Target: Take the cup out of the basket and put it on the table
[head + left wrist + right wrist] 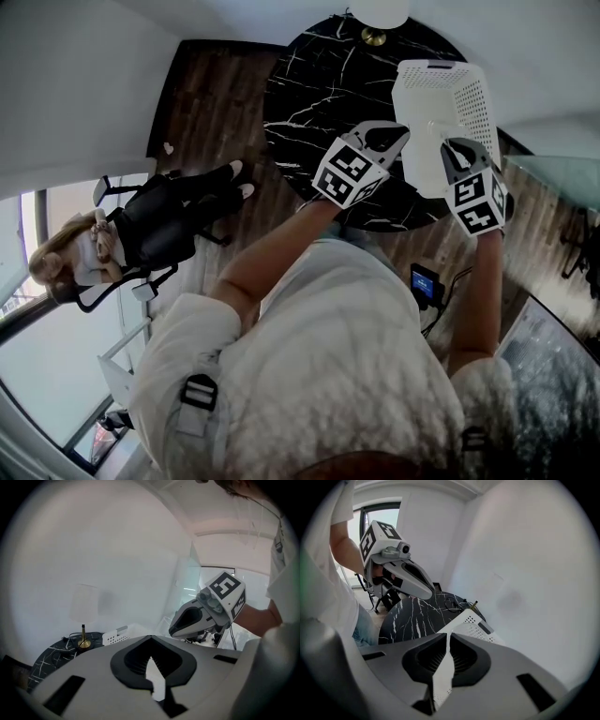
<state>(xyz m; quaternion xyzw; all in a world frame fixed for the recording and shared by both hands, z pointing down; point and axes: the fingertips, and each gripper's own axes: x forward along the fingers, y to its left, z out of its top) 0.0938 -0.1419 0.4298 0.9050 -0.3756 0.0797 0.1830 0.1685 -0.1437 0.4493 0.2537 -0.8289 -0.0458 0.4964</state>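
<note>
Head view: perforated white basket, marbled round table; left gripper, right gripper narrow.

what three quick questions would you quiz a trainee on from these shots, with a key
1. True or false: the white basket sits on the floor.
2. Multiple choice: the round table has a top that is A) black with white veins, B) plain light wood, C) clear glass.
3. Fill in: the brass-based thing that also stands on the table is a ___.

Key: 1 false, it sits on the table. 2 A. 3 lamp.
</note>
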